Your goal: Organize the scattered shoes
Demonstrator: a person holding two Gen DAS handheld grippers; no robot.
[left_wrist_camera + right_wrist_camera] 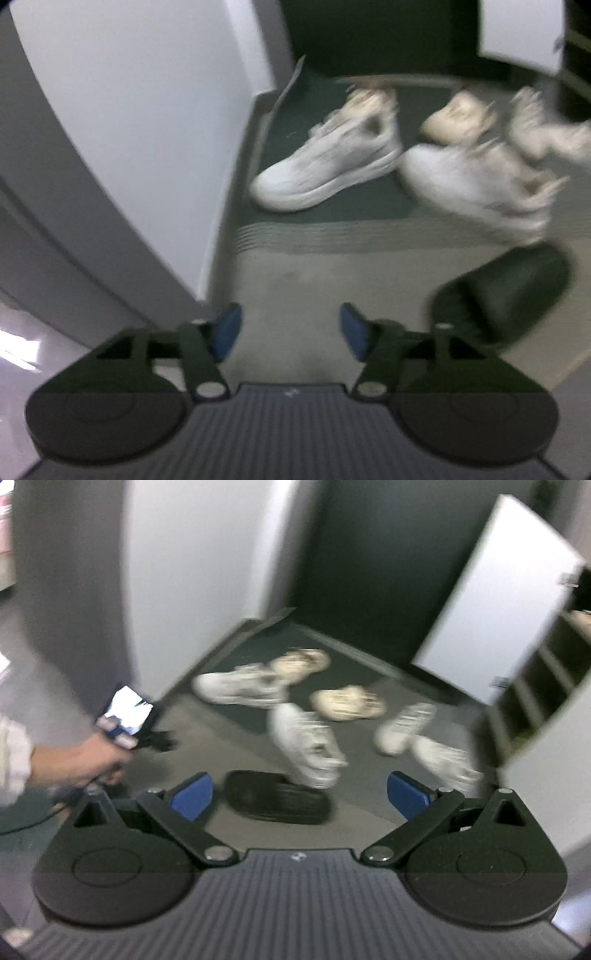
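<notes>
Both views are blurred by motion, so fine detail of the footwear cannot be made out.

In the right wrist view, at the far left, a person's left hand [92, 760] with a pale sleeve is seen gripping the handle of the left gripper [147, 734], which is held over the grey floor [207, 738]; in the left wrist view its blue-padded jaws [290, 330] stand apart with nothing between them, only bare floor being seen through the gap.

Further right, a dark green rectangular floor mat [343, 653] is laid in the corner against the white wall [192, 554]; on it a white lace-up trainer [240, 688] lies on its side near the mat's left edge, with a cream rounded shoe [301, 662] just behind it and a second cream shoe [347, 703] to the right; another white trainer [310, 746] is found across the mat's near edge; a black ribbed slide sandal [277, 801] rests on the floor just in front of it, between the right gripper's [299, 799] fingertips as framed, though untouched; the right claw's blue pads are spread wide and nothing is held.

To the right, two more white trainers [428, 738] lie side by side on the floor; beyond them a white cabinet door [498, 602] is swung open, and the shelves of a shoe cabinet [543, 686] are seen at the far right.
</notes>
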